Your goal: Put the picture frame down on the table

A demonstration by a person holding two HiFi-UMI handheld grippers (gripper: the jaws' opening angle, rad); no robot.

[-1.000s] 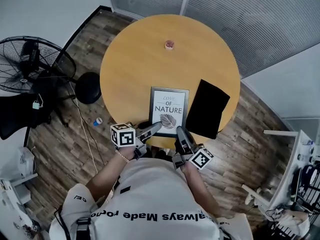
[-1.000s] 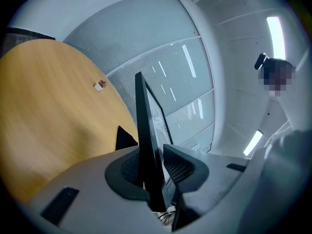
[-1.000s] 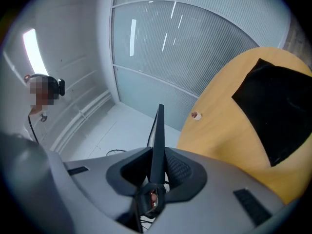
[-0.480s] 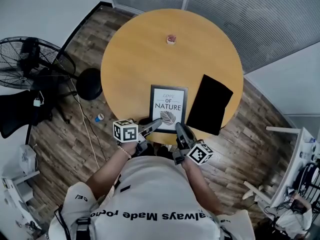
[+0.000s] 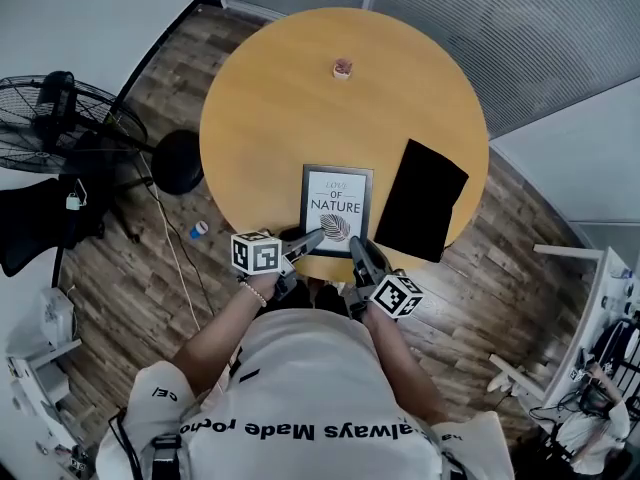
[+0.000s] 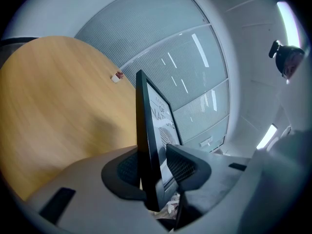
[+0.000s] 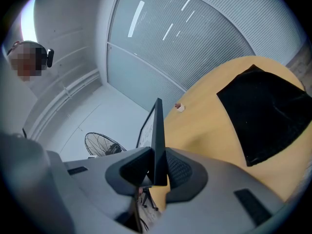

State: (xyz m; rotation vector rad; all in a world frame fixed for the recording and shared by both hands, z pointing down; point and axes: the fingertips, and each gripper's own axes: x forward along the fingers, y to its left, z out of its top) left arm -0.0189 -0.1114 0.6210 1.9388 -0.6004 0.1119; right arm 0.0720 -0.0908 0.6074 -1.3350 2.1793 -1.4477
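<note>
A black picture frame (image 5: 337, 206) with a white print reading "NATURE" faces up over the near part of the round wooden table (image 5: 280, 108). My left gripper (image 5: 314, 237) is shut on its near left corner, and my right gripper (image 5: 355, 249) on its near right corner. In the left gripper view the frame (image 6: 146, 126) stands edge-on between the jaws of the left gripper (image 6: 155, 165), its back towards the tabletop (image 6: 58, 106), which carries its shadow. In the right gripper view the frame's edge (image 7: 157, 130) is clamped by the right gripper (image 7: 156, 165).
A black rectangular mat (image 5: 421, 200) lies on the table to the right of the frame. A small pink object (image 5: 343, 68) sits near the far edge. On the wood floor to the left are a standing fan (image 5: 60, 118) and a round black stool (image 5: 178, 162).
Both grippers have stayed shut on the frame. It now looks slightly smaller in the head view, as if carried a little lower towards the tabletop.
</note>
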